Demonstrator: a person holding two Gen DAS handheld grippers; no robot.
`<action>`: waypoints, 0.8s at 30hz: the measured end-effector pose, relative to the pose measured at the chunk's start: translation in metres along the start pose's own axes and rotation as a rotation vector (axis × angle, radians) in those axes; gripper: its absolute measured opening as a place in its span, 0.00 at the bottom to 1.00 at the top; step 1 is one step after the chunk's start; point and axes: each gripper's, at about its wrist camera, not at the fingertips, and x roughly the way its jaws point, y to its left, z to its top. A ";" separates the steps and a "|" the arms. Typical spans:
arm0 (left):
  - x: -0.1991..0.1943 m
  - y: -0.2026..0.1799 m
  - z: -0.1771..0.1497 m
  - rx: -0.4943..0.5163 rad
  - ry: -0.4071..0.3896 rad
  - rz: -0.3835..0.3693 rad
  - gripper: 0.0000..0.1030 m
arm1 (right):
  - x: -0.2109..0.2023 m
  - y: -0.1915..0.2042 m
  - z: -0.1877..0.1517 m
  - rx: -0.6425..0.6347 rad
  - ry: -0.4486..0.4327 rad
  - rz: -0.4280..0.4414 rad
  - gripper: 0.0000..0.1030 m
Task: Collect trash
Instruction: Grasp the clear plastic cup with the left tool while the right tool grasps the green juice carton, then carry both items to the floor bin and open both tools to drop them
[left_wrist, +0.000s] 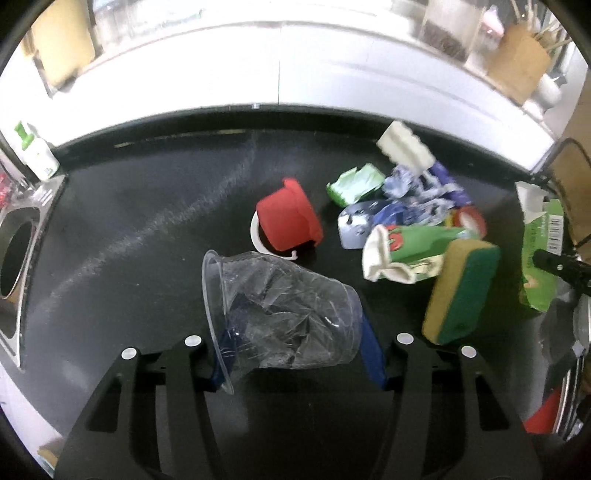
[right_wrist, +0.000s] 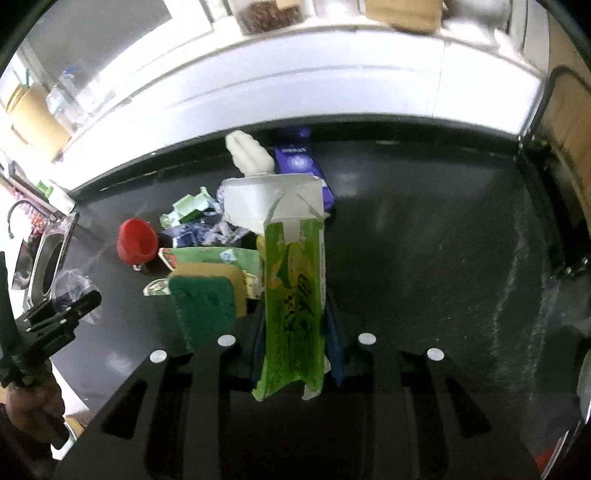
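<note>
While the left gripper (left_wrist: 295, 354) pinches a crumpled clear plastic cup (left_wrist: 280, 314) between its blue pads, cup mouth to the left, the right gripper (right_wrist: 295, 354) is clamped on a flattened green carton (right_wrist: 293, 291) whose torn white end points toward the back edge of the black counter (right_wrist: 424, 240). More rubbish lies in a heap near the counter's back edge: a red cup (left_wrist: 288, 218) on its side, a green wrapper (left_wrist: 354, 183), crumpled blue-and-white packaging (left_wrist: 413, 199), a white foam piece (left_wrist: 405, 150) and a yellow-and-green sponge (left_wrist: 461, 291). At the counter's left edge sits a round steel opening (left_wrist: 16, 258).
</note>
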 end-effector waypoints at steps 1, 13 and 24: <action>-0.006 -0.001 0.001 0.000 -0.006 0.000 0.53 | -0.004 0.001 -0.001 -0.006 -0.005 0.000 0.27; -0.064 0.006 -0.014 -0.064 -0.063 0.028 0.53 | -0.043 0.036 -0.012 -0.103 -0.046 0.042 0.27; -0.149 0.097 -0.083 -0.280 -0.154 0.185 0.53 | -0.052 0.187 -0.021 -0.393 -0.019 0.226 0.27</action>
